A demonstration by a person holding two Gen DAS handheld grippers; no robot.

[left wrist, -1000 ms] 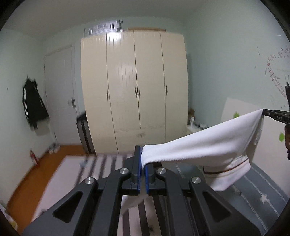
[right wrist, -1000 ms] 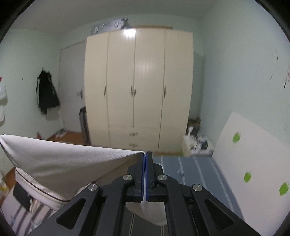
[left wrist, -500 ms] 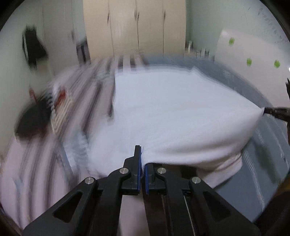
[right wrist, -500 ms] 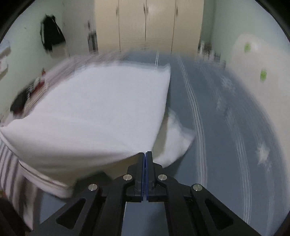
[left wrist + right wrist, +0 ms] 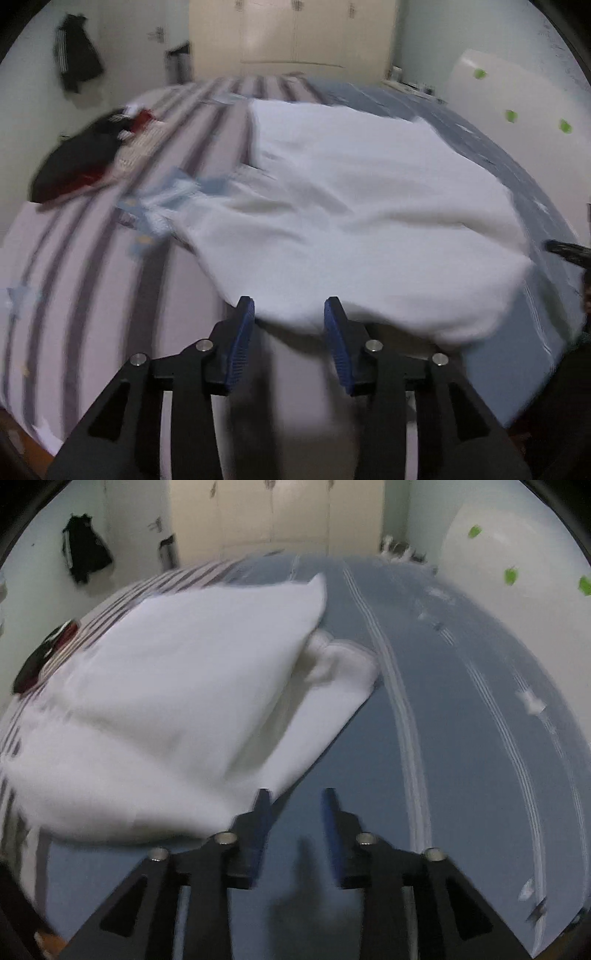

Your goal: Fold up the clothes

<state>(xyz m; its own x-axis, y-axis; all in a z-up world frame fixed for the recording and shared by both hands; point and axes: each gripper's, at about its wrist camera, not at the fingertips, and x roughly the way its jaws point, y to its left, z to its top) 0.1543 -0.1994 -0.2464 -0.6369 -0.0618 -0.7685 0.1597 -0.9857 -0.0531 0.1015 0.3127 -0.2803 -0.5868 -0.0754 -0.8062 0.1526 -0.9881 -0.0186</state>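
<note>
White shirt [image 5: 354, 218] spread on the bed [image 5: 454, 738], left gripper [image 5: 290, 314] and right gripper [image 5: 295, 803] both opening, nothing pinched, near hem at the pads, striped and blue bedding beneath, dark clothes [image 5: 74, 166] piled aside, wardrobe [image 5: 291, 33] behind

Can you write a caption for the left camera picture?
White shirt spread on the bed, left gripper opening its jaws.

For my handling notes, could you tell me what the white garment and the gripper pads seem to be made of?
White garment: looks like soft, matte knit or cotton-like cloth; it drapes and creases on the bed, though blur hides the weave. Pads of the left gripper: probably blue rubber or plastic, finely ribbed.
</note>
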